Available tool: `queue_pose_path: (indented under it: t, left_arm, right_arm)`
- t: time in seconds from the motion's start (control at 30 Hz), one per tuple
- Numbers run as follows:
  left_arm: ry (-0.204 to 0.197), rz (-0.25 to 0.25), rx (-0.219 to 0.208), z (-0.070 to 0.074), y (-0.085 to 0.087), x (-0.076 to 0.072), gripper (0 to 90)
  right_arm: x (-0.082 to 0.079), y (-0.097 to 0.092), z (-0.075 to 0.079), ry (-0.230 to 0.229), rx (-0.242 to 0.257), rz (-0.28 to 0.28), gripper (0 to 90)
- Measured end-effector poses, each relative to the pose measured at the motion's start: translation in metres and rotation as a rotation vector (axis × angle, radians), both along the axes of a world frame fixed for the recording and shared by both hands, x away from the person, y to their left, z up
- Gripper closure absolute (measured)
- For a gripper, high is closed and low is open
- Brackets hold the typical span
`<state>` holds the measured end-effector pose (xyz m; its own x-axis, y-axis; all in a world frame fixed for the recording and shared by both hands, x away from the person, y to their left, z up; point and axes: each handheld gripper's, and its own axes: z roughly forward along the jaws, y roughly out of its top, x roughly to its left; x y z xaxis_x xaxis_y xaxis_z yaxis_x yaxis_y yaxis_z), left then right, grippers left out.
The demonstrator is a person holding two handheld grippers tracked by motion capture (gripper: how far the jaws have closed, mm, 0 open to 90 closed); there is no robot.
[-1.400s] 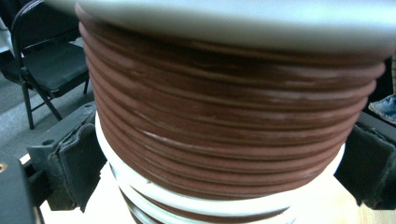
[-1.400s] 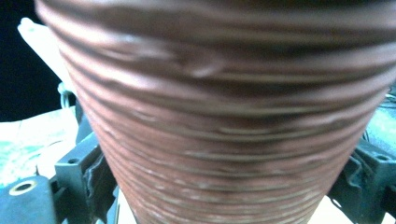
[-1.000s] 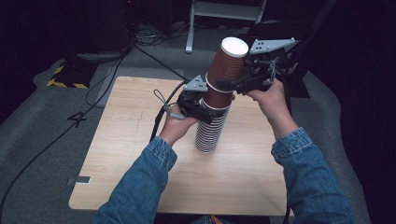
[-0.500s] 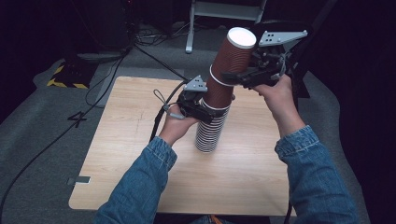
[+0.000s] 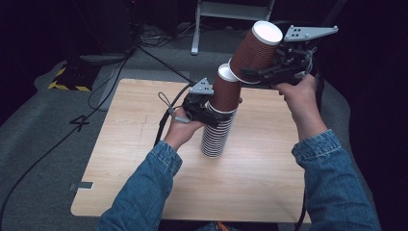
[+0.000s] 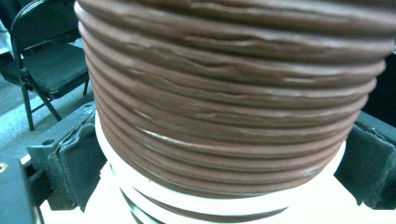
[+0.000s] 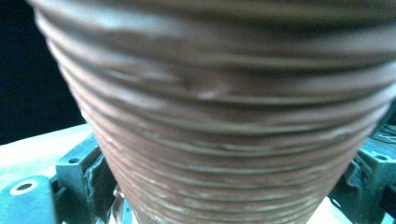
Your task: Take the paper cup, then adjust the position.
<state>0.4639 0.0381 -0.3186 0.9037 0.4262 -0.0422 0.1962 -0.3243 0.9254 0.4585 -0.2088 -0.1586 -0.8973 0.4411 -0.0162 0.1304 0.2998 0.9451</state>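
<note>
Peeling one paper cup off the stack

Right tool [image 5: 262, 73] is pinching the light, crushable ribbed paper cup [image 5: 255, 48] mid-wall; left tool [image 5: 211, 113] is clamping the cup stack [image 5: 219, 127] on the bench [image 5: 134, 159].

Your right tongs [image 5: 257, 72] are gripping a lifted cup [image 5: 255, 50] whose ribbed wall is blurring in the right gripper view, its rim and base running off the top and bottom edges. In the left gripper view the cup stack [image 6: 233, 107] is spilling past the frame's top and bottom, covering most of the pads [image 6: 77, 163]. In the high view your forearms are hiding the near edge of the surface [image 5: 250, 178], and both elbows are cut off below.
</note>
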Motion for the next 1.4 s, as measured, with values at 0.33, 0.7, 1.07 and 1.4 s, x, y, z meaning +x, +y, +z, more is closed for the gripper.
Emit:
queue_pose_path:
  t: [0.33, 0.7, 1.07, 1.4]
  left_arm:
    - [0.000, -0.001, 0.001, 0.000, 0.000, 0.000, 3.5]
    - [0.000, -0.001, 0.002, 0.000, 0.000, 0.000, 3.5]
    - [0.003, -0.003, 0.002, 0.000, 0.000, 0.000, 3.5]
    - [0.003, -0.001, 0.000, 0.000, 0.000, 0.000, 3.2]
  right_arm:
    - [-0.006, -0.029, -0.002, 0.004, -0.015, -0.048, 10.6]
    - [-0.011, -0.054, -0.011, 0.019, -0.021, -0.090, 10.5]
    - [-0.019, -0.075, -0.026, 0.032, -0.023, -0.127, 10.5]
    - [-0.022, -0.091, -0.060, 0.070, -0.010, -0.151, 10.5]
